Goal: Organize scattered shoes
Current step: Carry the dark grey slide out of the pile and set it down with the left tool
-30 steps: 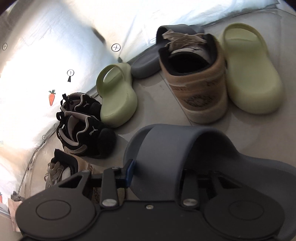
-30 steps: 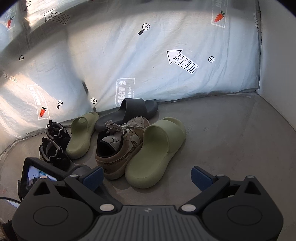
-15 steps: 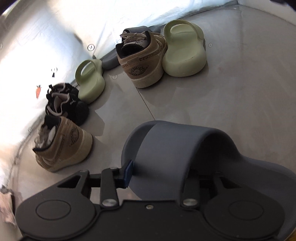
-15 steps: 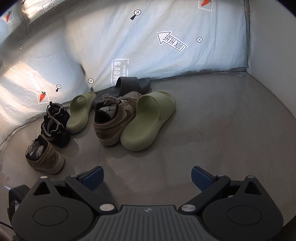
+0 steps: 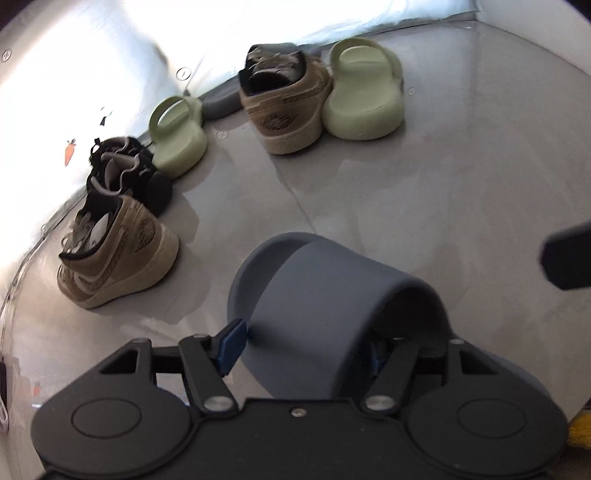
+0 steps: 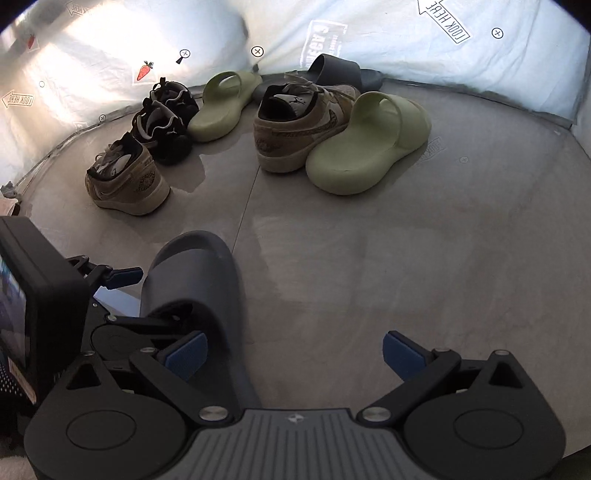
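Observation:
A dark grey slide (image 5: 332,295) rests on the grey floor right in front of my left gripper (image 5: 303,350). The jaws are opening, one finger outside the strap and one under it, and the outer pad (image 5: 231,345) stands just off the strap. In the right wrist view the same slide (image 6: 192,273) lies at the lower left. My right gripper (image 6: 293,354) is open just right of it, nothing between its fingers. Its mate, the second grey slide (image 6: 336,70), lies at the back against the sheet, half hidden behind a tan sneaker (image 6: 295,125).
Along the back stand two pale green slides (image 6: 221,107) (image 6: 369,147), a pair of black sneakers (image 6: 162,122) and a second tan sneaker (image 6: 125,181). A printed white sheet (image 6: 406,29) walls the floor. Bare floor (image 6: 406,258) stretches to the right.
The left gripper drew back from the row of shoes with the grey slide, and its jaws spread off the strap. The right gripper sank and tipped down, bringing the slide into its view.

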A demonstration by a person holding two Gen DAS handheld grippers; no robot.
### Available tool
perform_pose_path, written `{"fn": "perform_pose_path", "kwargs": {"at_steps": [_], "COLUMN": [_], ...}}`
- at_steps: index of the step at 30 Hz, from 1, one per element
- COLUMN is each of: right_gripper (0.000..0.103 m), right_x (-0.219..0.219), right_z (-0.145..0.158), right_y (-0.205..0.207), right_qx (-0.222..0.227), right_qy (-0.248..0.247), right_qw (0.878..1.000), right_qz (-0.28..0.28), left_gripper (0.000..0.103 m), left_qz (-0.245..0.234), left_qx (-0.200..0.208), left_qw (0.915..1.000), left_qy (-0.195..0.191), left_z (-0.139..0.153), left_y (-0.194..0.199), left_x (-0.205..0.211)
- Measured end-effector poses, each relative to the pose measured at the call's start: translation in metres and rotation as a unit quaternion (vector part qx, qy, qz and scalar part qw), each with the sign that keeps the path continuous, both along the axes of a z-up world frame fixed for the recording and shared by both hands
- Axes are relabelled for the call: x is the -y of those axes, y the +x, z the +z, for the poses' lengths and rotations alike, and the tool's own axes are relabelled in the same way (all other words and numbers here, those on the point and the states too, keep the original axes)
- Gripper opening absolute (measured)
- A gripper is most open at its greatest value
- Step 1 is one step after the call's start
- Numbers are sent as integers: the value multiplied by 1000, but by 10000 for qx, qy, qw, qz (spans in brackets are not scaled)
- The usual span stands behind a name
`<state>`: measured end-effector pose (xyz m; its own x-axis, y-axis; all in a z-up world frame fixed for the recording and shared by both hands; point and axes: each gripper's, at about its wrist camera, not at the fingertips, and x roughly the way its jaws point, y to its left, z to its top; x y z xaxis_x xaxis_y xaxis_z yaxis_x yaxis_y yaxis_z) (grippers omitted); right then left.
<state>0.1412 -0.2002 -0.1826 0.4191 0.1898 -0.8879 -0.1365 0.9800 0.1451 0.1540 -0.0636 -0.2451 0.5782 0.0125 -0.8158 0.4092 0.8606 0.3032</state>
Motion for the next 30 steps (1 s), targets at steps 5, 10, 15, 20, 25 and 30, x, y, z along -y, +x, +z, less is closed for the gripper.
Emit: {"fn": "perform_pose_path", "kwargs": {"at_steps": [5, 10, 15, 20, 25, 30], "right_gripper": [101, 101, 101, 101, 103, 102], "right_x": [-2, -5, -27, -62, -68, -44], "right_z": [-4, -16, -48, -78, -73, -69], "right_y": [-1, -2, 8, 4, 0, 13], "right_qx": [-110, -431, -996, -1120, -953, -930], "right_qy": [-17, 12, 93, -697, -949, -1434], "right_qw": [9999, 9987, 9900, 9701, 9609, 9595], "right_qz": [-3, 261, 990, 2039, 2421, 2239], "left_gripper": [69, 70, 69, 69, 69, 69], "left_qz": [9, 659, 1006, 1095, 1333, 1601], "left_qx": [71, -101, -250, 23, 209, 170], "left_qw": [9994, 9946, 9871, 9849, 9812, 9768], "left_qy": [-338, -799, -1221, -1340, -1380, -1416], "left_z": [11, 24, 35, 53, 63, 60], "left_y": [-9, -3, -5, -14, -15, -17], "left_x": [-7, -38, -57, -64, -75, -89]}}
